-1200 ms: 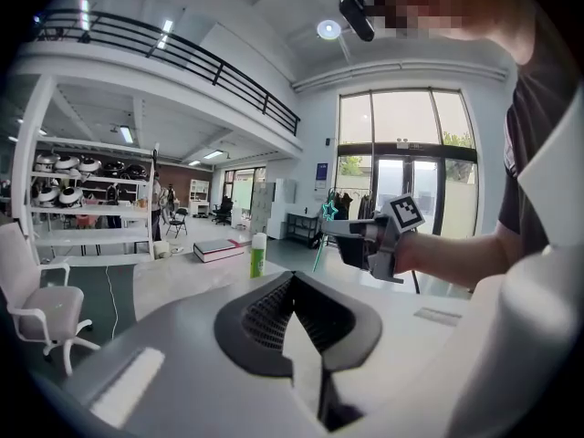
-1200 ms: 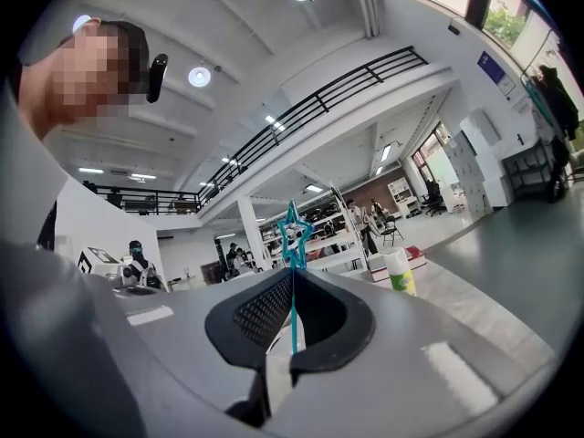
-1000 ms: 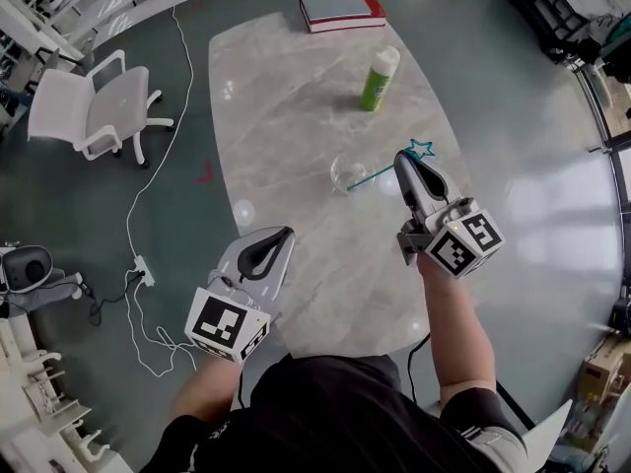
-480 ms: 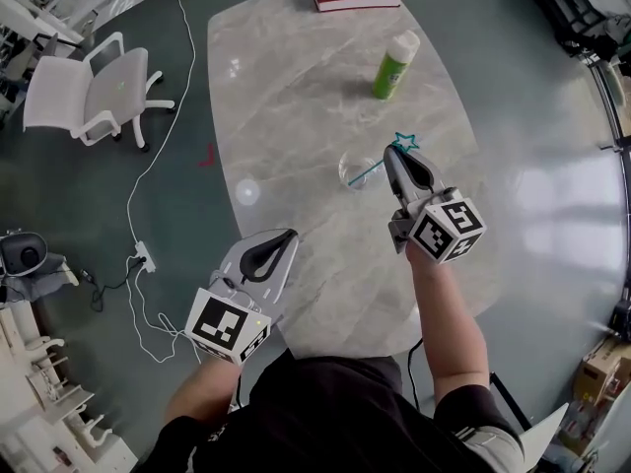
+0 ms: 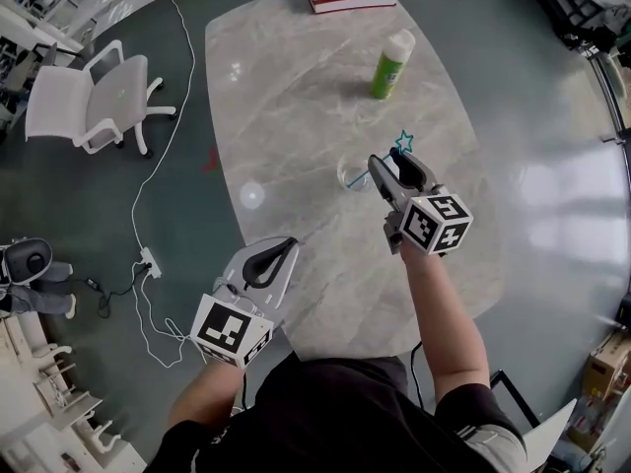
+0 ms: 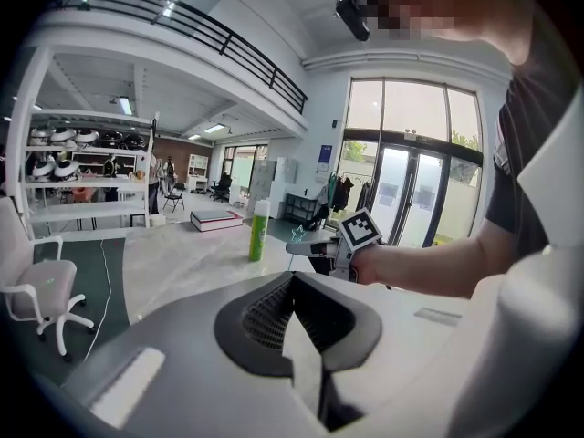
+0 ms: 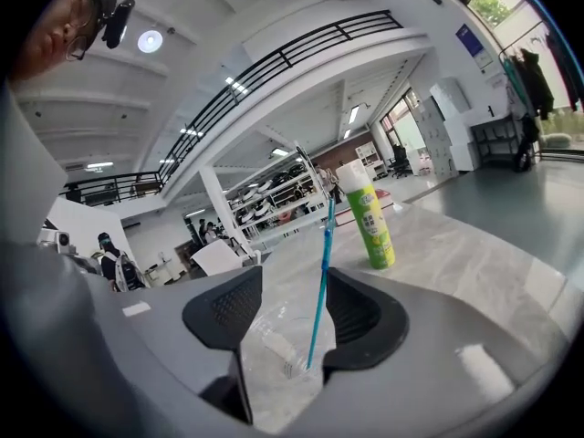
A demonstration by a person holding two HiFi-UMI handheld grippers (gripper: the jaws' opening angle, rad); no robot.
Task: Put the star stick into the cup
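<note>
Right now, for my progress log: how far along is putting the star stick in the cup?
Done: the star stick has its lower end inside the clear cup. In hand: the right gripper is opening its jaws with the stick between them. Left: draw that gripper clear. The left gripper is shut, empty.

The head view looks steeply down from high above the green white-capped plastic bottle [image 5: 386,65]. The left gripper view faces it from well back, the right gripper view from nearer. All three views share it.
</note>
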